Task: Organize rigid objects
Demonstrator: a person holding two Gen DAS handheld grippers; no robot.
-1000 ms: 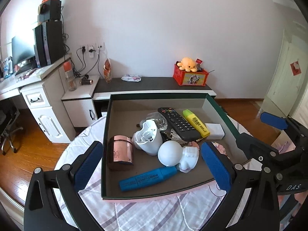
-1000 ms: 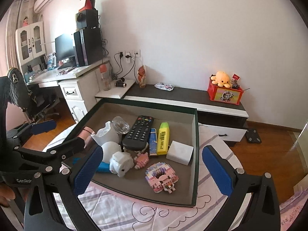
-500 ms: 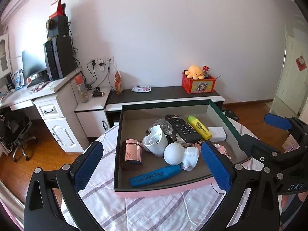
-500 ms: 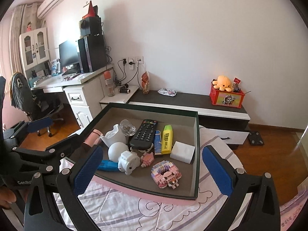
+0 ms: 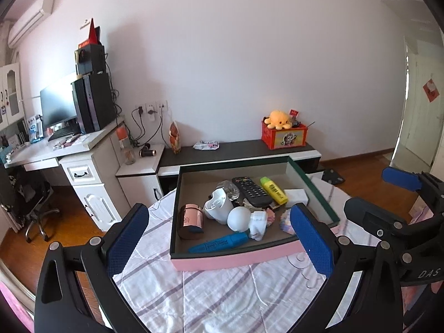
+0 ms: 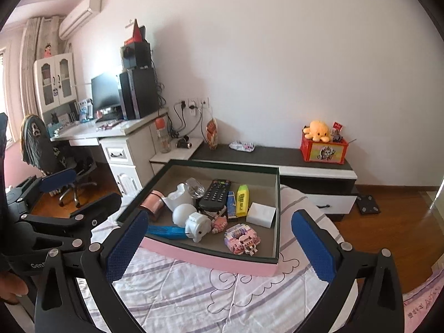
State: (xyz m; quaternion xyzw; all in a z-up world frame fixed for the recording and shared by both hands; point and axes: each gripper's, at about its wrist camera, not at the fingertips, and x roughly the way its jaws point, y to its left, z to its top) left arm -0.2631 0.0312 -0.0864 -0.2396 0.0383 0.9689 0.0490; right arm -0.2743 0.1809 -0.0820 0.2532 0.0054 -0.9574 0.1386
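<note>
Two open grippers, pulled back from a full box.

You have drawn both tools up and away: the table (image 5: 222,291) with its striped cloth now fills the foreground, and the box (image 5: 236,260) sits farther off than a second ago. Your left gripper (image 5: 219,238) and right gripper (image 6: 219,241) both stand wide apart and hold nothing. Inside the box lie the remote (image 6: 215,194), white ball (image 5: 238,218), blue marker (image 5: 219,242) and yellow highlighter (image 6: 242,199). That retreat suggests the sorting is finished.
</note>
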